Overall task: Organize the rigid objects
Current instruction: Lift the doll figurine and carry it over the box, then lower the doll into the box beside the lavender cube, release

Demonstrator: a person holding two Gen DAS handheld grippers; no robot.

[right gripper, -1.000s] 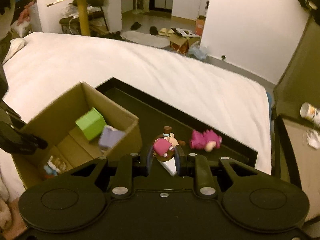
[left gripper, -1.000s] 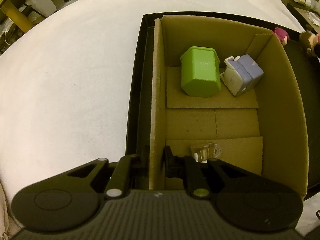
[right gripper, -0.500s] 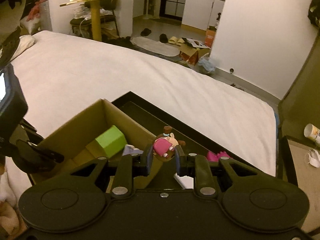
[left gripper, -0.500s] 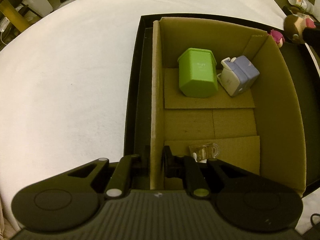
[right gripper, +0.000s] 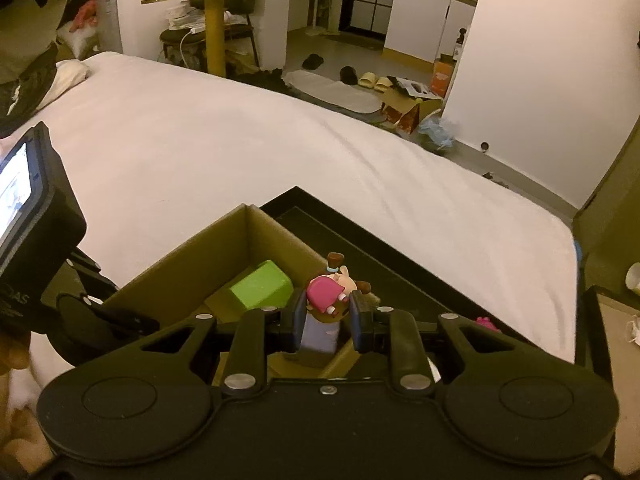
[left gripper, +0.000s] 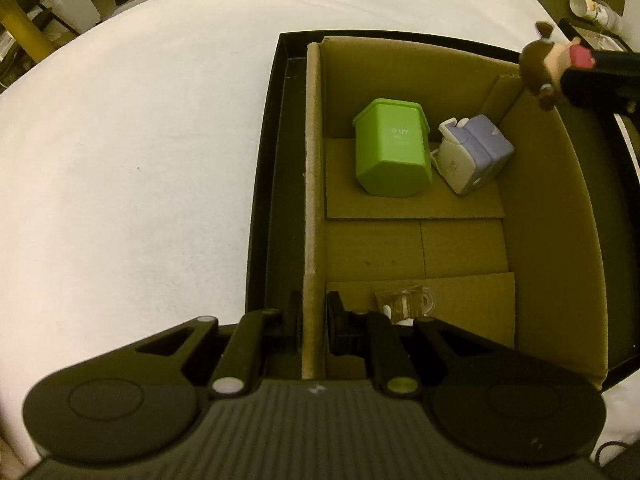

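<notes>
Cardboard box wall sits clamped in the left gripper at 6 o'clock. The right gripper pinches a doll (pink dress) above the box's 1 o'clock corner; a green bin lies inside.

A white bed spans the area ahead. Beyond it stand a yellow-legged table, white cabinets and a white wall. Slippers lie on the grey floor. Lighting is warm and dim.
</notes>
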